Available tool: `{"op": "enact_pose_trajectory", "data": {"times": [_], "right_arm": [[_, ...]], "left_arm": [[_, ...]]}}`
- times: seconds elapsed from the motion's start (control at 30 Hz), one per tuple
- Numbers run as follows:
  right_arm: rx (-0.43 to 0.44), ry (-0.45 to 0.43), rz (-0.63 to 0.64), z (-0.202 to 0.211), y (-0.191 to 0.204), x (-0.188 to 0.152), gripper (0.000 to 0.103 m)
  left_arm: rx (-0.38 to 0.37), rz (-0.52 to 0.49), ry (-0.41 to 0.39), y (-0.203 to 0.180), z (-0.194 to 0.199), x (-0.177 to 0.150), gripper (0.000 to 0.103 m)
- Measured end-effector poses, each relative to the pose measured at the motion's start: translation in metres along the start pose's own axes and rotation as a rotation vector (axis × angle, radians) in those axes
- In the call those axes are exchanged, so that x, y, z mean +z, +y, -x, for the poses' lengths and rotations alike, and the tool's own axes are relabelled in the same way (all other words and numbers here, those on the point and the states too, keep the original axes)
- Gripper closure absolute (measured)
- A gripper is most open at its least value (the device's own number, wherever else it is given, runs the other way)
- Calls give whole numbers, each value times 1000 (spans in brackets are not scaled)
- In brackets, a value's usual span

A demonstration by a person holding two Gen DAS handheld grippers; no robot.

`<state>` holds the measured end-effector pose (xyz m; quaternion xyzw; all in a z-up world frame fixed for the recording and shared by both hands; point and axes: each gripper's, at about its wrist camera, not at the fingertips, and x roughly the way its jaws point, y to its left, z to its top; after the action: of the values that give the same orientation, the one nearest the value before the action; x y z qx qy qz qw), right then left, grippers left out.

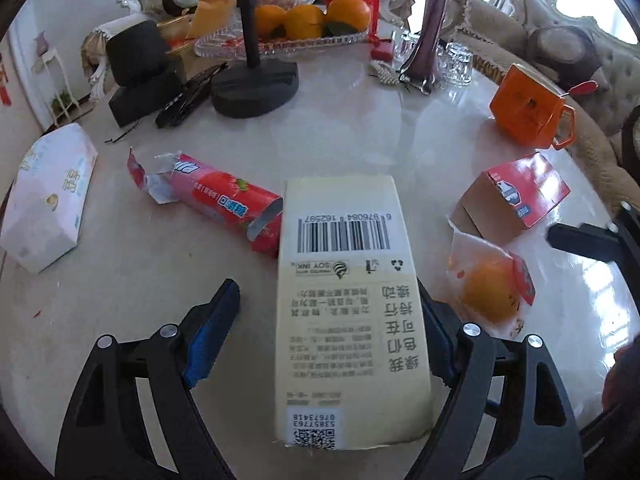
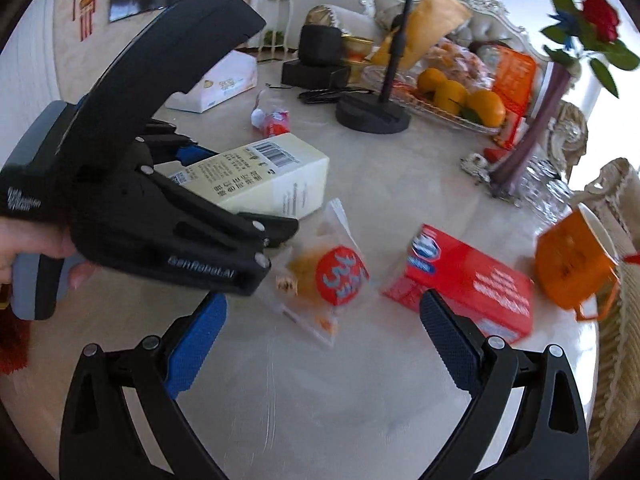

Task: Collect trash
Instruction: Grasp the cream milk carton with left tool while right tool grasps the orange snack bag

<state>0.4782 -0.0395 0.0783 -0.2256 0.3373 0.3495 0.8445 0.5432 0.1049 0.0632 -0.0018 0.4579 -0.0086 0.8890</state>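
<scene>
Left gripper (image 1: pixel 328 332) is straddling the cream carton (image 1: pixel 344 300) with jaws wide, not clamping; right gripper (image 2: pixel 320 320), jaws wide and empty, is hovering near the snack packet (image 2: pixel 324 280). Next, I'd guess, is squeezing the carton.

We cannot tell whether the left gripper (image 1: pixel 324 328) grips the cream carton (image 1: pixel 348 304): its right pad is hidden behind the carton, and its left pad (image 1: pixel 212 336) stands clear. In the right wrist view, the red box (image 2: pixel 472 276), the orange cup (image 2: pixel 572 264) and the wrapped pastry (image 2: pixel 324 272) are blurred, their print unreadable. The left gripper's body there covers the carton's near end. The vase (image 1: pixel 434 20) is cut off by the top edge.
</scene>
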Motion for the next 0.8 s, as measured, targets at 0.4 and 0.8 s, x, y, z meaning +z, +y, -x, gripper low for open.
{"op": "enact_pose_trajectory", "data": {"times": [0.4, 0.8], "right_arm": [[102, 37, 34, -38, -3, 27, 12], [88, 87, -136, -17, -11, 5, 61]], "left_arm": [[-32, -24, -18, 22, 6, -4, 42], [-75, -30, -41, 19, 14, -15, 56]]}}
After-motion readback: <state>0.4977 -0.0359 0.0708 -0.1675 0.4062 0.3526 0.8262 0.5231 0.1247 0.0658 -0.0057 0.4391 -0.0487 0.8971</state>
